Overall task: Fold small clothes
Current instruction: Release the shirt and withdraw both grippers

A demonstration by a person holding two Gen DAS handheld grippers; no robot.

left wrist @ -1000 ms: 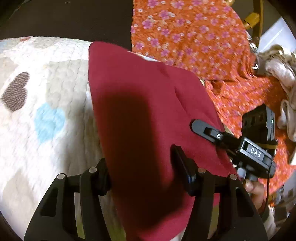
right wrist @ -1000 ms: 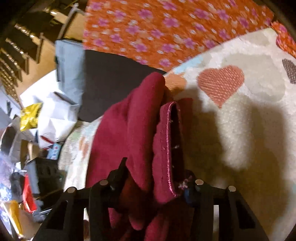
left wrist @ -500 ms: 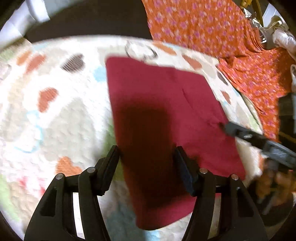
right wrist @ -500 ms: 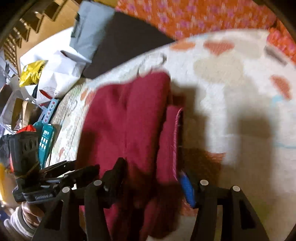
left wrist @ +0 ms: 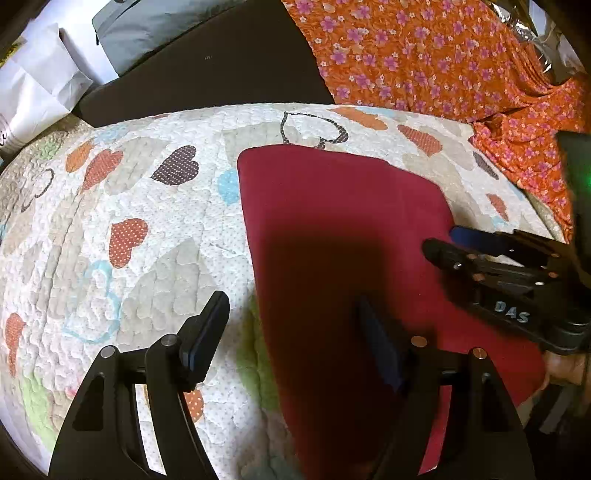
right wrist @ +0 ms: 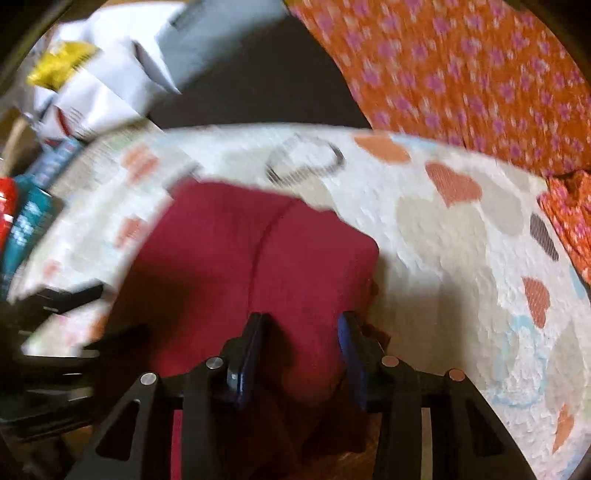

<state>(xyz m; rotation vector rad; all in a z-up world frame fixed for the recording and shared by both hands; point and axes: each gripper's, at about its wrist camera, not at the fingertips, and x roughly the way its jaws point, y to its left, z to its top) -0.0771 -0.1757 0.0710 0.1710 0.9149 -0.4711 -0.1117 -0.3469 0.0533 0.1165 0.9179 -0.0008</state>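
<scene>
A dark red folded garment (left wrist: 343, 236) lies flat on the heart-patterned quilt (left wrist: 140, 229). My left gripper (left wrist: 291, 332) is open and empty above the garment's near left edge, one finger over the quilt, the other over the cloth. My right gripper (left wrist: 443, 245) shows at the garment's right edge in the left wrist view. In the blurred right wrist view the right gripper (right wrist: 301, 332) is open over the garment (right wrist: 236, 243), its fingers apart with no cloth pinched between them.
An orange flowered cloth (left wrist: 424, 55) hangs behind and to the right of the quilt. A black cushion (left wrist: 207, 66), a grey pillow (left wrist: 147, 26) and white paper bags (left wrist: 33, 85) lie at the back left. Boxes and packets (right wrist: 26, 221) sit left of the quilt.
Both grippers have let go of the red garment and pulled back and up. The garment now lies flat and folded on the quilt. The right gripper is still moving.
</scene>
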